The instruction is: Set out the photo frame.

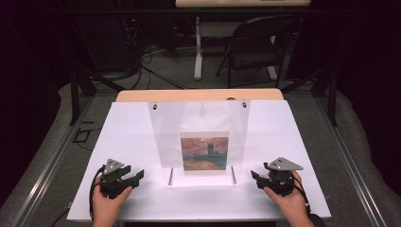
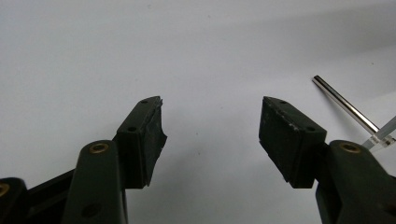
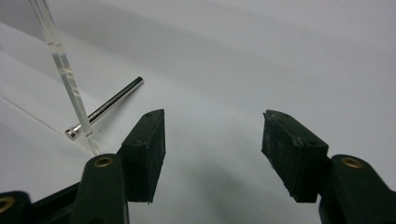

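Observation:
A clear acrylic frame [image 1: 198, 123] leans upright in the middle of the white board [image 1: 132, 142], with a small painting print [image 1: 204, 151] of a building at sunset in its lower centre. Two metal pins [image 1: 170, 176] [image 1: 233, 174] stick out at its foot; one pin [image 2: 343, 104] shows in the left gripper view, the other pin [image 3: 105, 108] in the right gripper view beside the acrylic edge [image 3: 65, 74]. My left gripper [image 1: 137, 177] rests left of the frame, open and empty. My right gripper [image 1: 253, 177] rests right of the frame, open and empty.
The white board lies on a wooden table [image 1: 198, 95]. Behind the table stand a dark folding chair [image 1: 257, 45] and a white table leg [image 1: 198, 47], with cables on the floor. Metal rails [image 1: 42, 175] run along both sides.

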Motion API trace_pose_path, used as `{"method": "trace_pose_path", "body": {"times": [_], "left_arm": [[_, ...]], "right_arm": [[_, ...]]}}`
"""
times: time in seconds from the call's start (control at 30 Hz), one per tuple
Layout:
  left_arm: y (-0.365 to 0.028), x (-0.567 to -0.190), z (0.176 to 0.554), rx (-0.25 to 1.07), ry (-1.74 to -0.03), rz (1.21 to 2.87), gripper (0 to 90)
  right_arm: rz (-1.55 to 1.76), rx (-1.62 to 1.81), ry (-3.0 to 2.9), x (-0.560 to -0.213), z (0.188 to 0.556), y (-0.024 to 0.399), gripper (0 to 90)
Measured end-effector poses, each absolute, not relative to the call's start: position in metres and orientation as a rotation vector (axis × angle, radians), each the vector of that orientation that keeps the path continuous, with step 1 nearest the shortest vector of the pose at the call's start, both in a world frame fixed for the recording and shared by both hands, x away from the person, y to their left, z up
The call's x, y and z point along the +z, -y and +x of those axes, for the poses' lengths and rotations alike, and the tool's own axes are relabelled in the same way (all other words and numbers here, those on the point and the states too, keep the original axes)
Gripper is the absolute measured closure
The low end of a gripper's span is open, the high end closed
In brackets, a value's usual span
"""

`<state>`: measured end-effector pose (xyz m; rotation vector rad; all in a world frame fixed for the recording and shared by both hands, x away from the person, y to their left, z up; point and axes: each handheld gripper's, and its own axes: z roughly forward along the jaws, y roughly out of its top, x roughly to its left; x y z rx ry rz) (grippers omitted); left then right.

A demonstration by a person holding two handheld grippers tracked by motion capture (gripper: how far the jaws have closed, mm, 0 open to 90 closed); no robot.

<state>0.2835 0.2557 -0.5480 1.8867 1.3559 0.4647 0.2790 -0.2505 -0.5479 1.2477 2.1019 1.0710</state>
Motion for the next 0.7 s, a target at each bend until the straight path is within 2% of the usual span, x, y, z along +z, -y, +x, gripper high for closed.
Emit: {"method": "trace_pose_path", "body": {"times": [0.7], "left_arm": [[-0.2561, -0.5490, 0.2844, 0.457, -1.374, 1.863, 39.6]], "right_arm": [[1.277, 1.070, -2.081, -0.5481, 0.2803, 0.2541, 39.2]]}}
